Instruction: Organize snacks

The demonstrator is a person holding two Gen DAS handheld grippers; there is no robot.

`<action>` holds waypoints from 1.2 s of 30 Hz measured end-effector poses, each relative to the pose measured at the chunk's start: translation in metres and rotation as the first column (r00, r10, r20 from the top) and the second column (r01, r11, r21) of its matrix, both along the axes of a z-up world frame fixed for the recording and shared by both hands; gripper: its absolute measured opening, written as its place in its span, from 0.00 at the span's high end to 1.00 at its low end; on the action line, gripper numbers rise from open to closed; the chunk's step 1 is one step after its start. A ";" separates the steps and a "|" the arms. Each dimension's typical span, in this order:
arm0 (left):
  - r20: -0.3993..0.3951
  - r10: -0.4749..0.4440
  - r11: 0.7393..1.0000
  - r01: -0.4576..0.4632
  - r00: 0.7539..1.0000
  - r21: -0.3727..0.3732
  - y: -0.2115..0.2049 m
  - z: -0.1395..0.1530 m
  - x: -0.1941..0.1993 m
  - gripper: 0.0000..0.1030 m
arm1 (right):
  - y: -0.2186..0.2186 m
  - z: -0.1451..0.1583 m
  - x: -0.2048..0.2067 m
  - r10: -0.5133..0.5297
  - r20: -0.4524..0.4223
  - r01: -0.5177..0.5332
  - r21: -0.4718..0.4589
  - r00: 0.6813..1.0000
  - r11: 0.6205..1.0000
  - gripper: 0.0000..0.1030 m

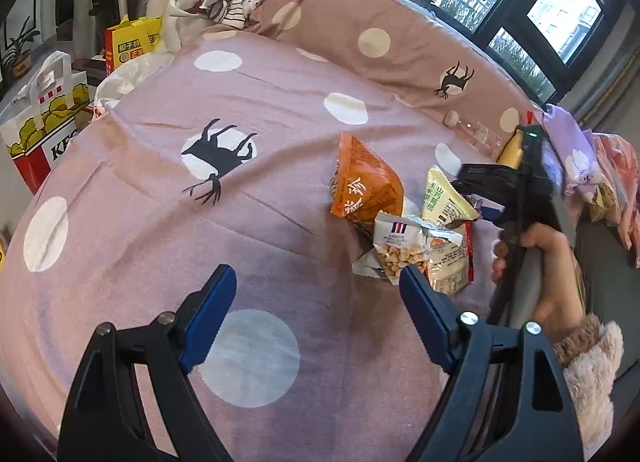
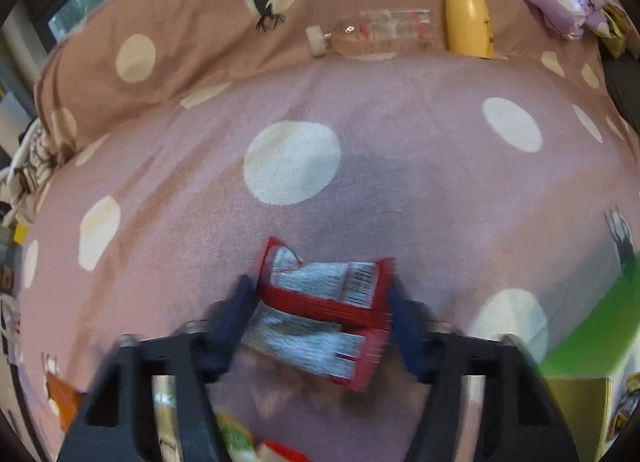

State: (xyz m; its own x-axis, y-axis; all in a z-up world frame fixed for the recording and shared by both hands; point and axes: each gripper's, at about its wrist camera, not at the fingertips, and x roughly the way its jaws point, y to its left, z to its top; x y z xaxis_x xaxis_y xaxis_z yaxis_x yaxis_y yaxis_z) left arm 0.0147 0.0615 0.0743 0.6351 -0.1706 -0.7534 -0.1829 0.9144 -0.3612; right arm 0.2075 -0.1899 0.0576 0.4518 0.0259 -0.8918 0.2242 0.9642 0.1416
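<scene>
Snacks, bed [image 1: 140, 189]: sorting looks early.
- Orange packet [image 1: 366, 181], green-white packet [image 1: 446, 195], peanut packet [image 1: 400, 246]: heaped loose, touching, not yet sorted.
- Red-edged packet [image 2: 328, 310]: between the right claw's [image 2: 320, 326] pads, seemingly pinched, on or just over the bedspread, apart from the heap.
- Left claw [image 1: 316, 314]: spread, empty, tilted down beside the heap.
- Right hand [image 1: 556, 274]: grips its handle, claw pitched steeply down.
</scene>
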 end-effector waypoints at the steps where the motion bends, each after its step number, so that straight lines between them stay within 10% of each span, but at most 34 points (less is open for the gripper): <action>1: -0.001 0.006 1.000 -0.006 1.000 -0.001 0.001 0.000 0.000 0.19 | -0.004 0.005 -0.005 -0.001 0.004 0.001 0.026 1.000 1.000 0.53; 4: -0.006 0.017 1.000 -0.017 1.000 0.000 0.002 -0.001 -0.001 0.19 | -0.013 0.023 -0.021 -0.006 0.019 0.006 0.028 1.000 1.000 0.95; 17: -0.012 0.029 0.998 -0.030 0.999 -0.053 0.012 -0.003 -0.003 0.19 | -0.012 0.059 -0.049 0.068 -0.061 -0.063 0.078 0.996 0.995 0.95; 20: -0.024 0.023 0.998 -0.024 0.999 -0.052 0.010 -0.005 -0.002 0.19 | -0.002 0.054 -0.041 0.140 -0.103 -0.140 0.006 0.985 0.990 0.84; 23: -0.020 0.000 0.998 -0.001 1.000 -0.056 0.007 -0.003 -0.002 0.19 | 0.010 0.038 -0.021 0.210 -0.162 -0.228 -0.103 0.964 0.968 0.40; 36: -0.031 -0.009 0.998 0.007 0.999 -0.056 0.006 -0.004 0.005 0.19 | 0.035 -0.013 0.011 0.430 -0.196 -0.451 -0.073 0.881 0.890 0.38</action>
